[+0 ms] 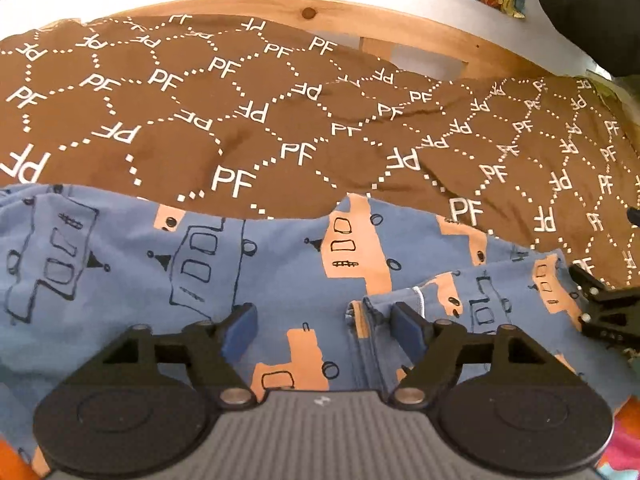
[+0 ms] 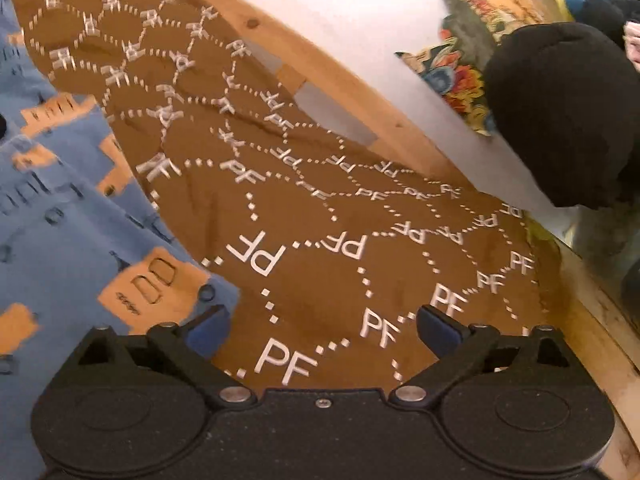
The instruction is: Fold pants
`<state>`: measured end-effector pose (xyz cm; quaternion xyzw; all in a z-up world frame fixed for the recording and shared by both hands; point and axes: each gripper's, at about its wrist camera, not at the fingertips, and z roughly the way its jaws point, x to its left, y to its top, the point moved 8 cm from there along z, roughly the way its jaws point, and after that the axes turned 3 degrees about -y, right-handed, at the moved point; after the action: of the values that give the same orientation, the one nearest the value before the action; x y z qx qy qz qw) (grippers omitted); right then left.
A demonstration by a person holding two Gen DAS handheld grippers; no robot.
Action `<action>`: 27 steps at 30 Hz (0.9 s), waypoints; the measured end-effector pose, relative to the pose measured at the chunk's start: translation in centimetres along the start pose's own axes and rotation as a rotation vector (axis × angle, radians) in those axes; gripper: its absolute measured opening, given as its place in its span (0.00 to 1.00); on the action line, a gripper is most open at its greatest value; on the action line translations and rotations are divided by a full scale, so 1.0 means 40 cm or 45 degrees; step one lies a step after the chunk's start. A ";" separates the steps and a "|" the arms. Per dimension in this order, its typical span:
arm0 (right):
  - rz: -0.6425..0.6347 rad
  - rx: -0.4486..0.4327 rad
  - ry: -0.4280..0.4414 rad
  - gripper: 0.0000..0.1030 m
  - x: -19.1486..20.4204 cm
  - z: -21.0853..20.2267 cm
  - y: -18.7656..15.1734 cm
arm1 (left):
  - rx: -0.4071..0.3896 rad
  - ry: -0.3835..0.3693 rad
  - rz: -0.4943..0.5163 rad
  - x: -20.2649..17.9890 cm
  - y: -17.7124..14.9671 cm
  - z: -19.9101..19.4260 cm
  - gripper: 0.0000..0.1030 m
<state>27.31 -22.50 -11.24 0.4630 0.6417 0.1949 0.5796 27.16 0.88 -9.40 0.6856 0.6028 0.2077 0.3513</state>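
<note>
Blue pants (image 1: 132,264) printed with orange and outlined vehicles lie flat on a brown bedspread (image 1: 200,120) patterned with white PF letters. A folded layer with a white cord (image 1: 418,300) rests on their right part. My left gripper (image 1: 324,328) hovers just above the pants, open, its blue pads (image 1: 240,330) apart and nothing pinched between them. The right gripper's black fingers (image 1: 600,312) show at the right edge of the pants. In the right wrist view my right gripper (image 2: 322,328) is open over the bedspread (image 2: 320,220), with the pants (image 2: 60,220) to its left.
A curved wooden bed frame (image 1: 400,12) borders the bedspread at the back, against a white wall. A floral cloth (image 2: 468,80) and a bulky black object (image 2: 560,112) sit beyond the frame on the right. Bright orange fabric (image 1: 12,460) shows under the pants' near edge.
</note>
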 end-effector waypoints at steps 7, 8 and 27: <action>-0.009 -0.092 0.182 0.99 0.081 -0.198 -0.008 | 0.067 -0.054 0.051 -0.043 -0.052 -0.067 0.90; -0.060 -0.080 0.183 0.99 0.102 -0.203 -0.030 | 0.116 0.006 0.064 -0.039 -0.067 -0.056 0.90; 0.014 -0.128 0.165 0.99 0.106 -0.254 -0.033 | 0.035 0.251 -0.141 0.104 -0.101 -0.281 0.86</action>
<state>17.85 -16.77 -12.10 0.4232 0.6647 0.2597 0.5581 17.25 7.65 -5.43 0.6323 0.6741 0.2462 0.2919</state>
